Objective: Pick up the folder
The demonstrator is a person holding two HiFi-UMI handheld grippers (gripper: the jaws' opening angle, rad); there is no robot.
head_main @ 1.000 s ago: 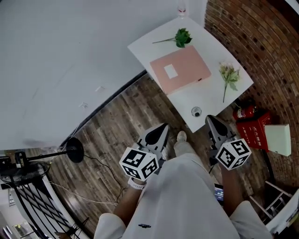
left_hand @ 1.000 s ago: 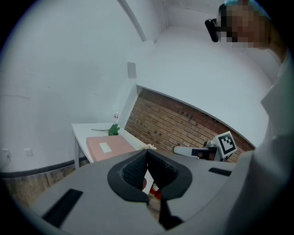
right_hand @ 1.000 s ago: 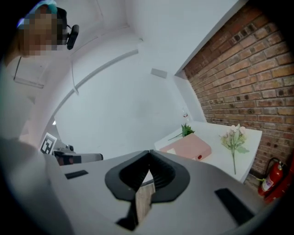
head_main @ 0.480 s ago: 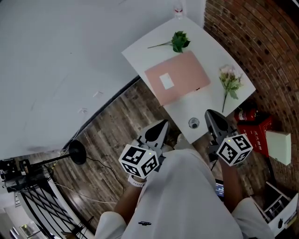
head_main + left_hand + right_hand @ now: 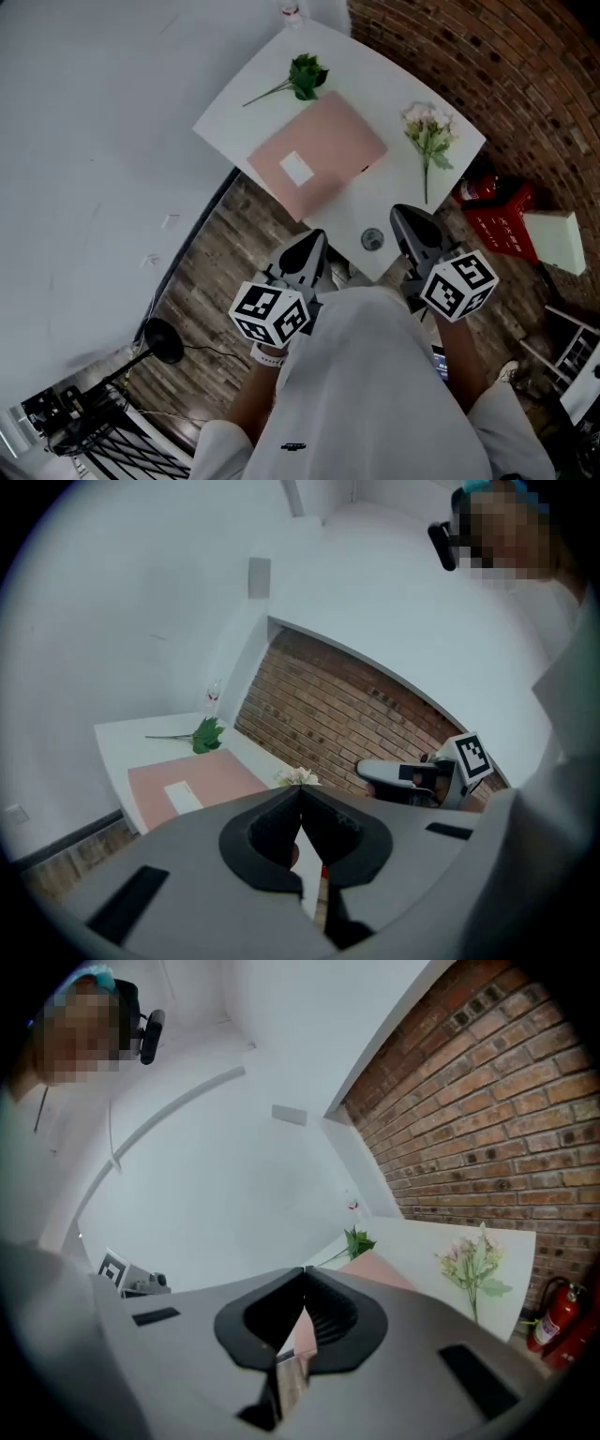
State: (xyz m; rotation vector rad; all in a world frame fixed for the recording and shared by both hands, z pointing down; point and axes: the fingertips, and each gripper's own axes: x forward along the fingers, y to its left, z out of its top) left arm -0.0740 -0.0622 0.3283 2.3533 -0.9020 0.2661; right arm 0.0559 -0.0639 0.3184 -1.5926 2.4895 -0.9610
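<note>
A pink folder (image 5: 317,155) with a white label lies flat on the white table (image 5: 412,202); it also shows in the left gripper view as the pink folder (image 5: 192,789) and partly behind the jaws in the right gripper view (image 5: 375,1267). My left gripper (image 5: 316,236) hovers off the table's near edge, jaws shut and empty. My right gripper (image 5: 401,215) is over the table's near edge, shut with nothing held. Both stand short of the folder.
A green leafy sprig (image 5: 302,76) lies beyond the folder, a pale flower stem (image 5: 427,134) to its right. A round grommet (image 5: 372,239) sits in the table near its edge. A brick wall, a red extinguisher (image 5: 475,188) and a red box (image 5: 506,231) stand right.
Both grippers have come closer to the table's near edge; the right one now reaches over it. The table and folder sit lower and further left in the head view.
</note>
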